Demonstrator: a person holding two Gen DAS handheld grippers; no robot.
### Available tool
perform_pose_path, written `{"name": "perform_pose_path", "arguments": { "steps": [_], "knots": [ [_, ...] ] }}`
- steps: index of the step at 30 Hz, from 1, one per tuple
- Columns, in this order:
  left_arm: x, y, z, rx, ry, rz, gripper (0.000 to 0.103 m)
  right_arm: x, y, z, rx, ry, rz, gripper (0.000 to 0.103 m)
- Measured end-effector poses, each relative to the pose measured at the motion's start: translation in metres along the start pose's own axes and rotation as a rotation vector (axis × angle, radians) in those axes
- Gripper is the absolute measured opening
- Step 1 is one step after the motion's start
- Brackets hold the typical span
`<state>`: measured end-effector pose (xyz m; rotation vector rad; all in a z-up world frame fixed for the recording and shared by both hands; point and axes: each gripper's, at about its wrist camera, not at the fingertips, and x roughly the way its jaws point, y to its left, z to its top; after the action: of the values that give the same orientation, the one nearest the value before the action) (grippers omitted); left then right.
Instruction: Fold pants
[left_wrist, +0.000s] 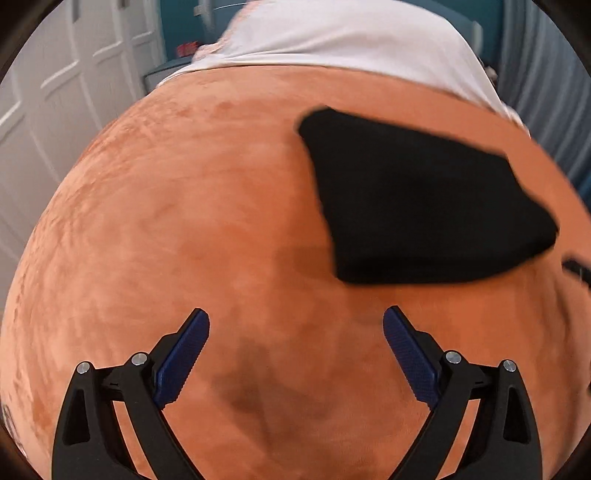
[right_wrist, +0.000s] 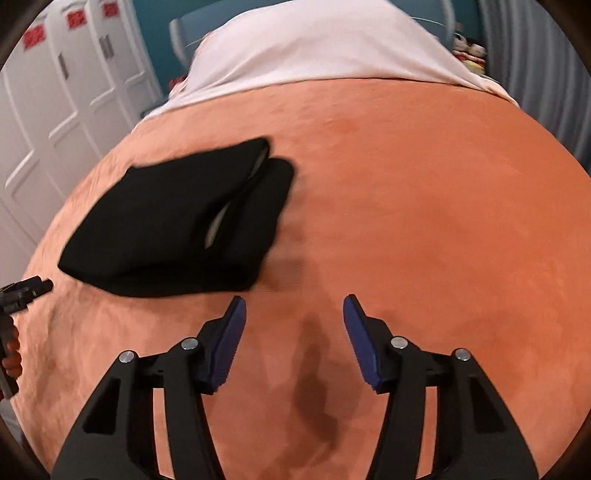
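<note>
The black pants (left_wrist: 417, 195) lie folded into a compact bundle on the orange blanket (left_wrist: 184, 221), up and to the right of my left gripper (left_wrist: 295, 325). That gripper is open, with only blanket between its blue pads (left_wrist: 184, 354). From the right wrist the same pants (right_wrist: 177, 225) sit to the upper left, a pale inner lining showing in a gap of the fold. My right gripper (right_wrist: 293, 314) hangs open over bare blanket (right_wrist: 424, 221), just below and right of the bundle, touching nothing. The left gripper (right_wrist: 26, 290) shows at the left edge, held by a hand.
White bedding (left_wrist: 351, 40) covers the far end of the bed. White panelled doors (left_wrist: 55, 92) stand on the left, a teal wall behind. A grey curtain (right_wrist: 546, 66) hangs on the right. Small plush toys (right_wrist: 469, 51) sit at the bed's far right corner.
</note>
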<state>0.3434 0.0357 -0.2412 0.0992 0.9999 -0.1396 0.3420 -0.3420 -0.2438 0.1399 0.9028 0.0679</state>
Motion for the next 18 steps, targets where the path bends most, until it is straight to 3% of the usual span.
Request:
{"name": "perform_pose_path", "arguments": {
  "steps": [3,5,7,10,11,13,15,18],
  "knots": [
    [0.028,-0.017,0.006,0.024,0.018,0.063,0.090,0.029,0.018,0.012,0.003,0.008,0.007,0.052],
    [0.043,-0.014,0.021,-0.011,0.029,0.096,0.064,0.045,0.019,0.020,0.048,0.040,0.061,0.015],
    [0.042,0.001,0.037,-0.088,0.046,0.052,0.059,0.044,0.018,0.031,0.110,0.034,0.109,0.009],
    [0.044,0.021,0.045,-0.134,0.060,0.032,0.067,0.012,0.003,0.024,0.204,-0.054,0.117,0.006],
    [0.054,0.023,0.034,-0.125,0.098,0.060,0.070,0.020,-0.004,0.017,0.221,-0.029,0.107,0.006],
    [0.053,0.018,0.018,-0.084,0.052,0.086,0.071,0.056,-0.017,-0.014,0.270,0.087,0.102,0.004],
    [0.041,0.004,0.013,-0.001,0.054,0.173,0.069,0.041,-0.011,-0.010,0.236,0.038,0.091,0.007],
    [0.014,0.007,0.005,-0.033,0.038,0.135,0.068,0.010,-0.011,-0.001,0.285,0.001,0.061,0.010]
  ]
}}
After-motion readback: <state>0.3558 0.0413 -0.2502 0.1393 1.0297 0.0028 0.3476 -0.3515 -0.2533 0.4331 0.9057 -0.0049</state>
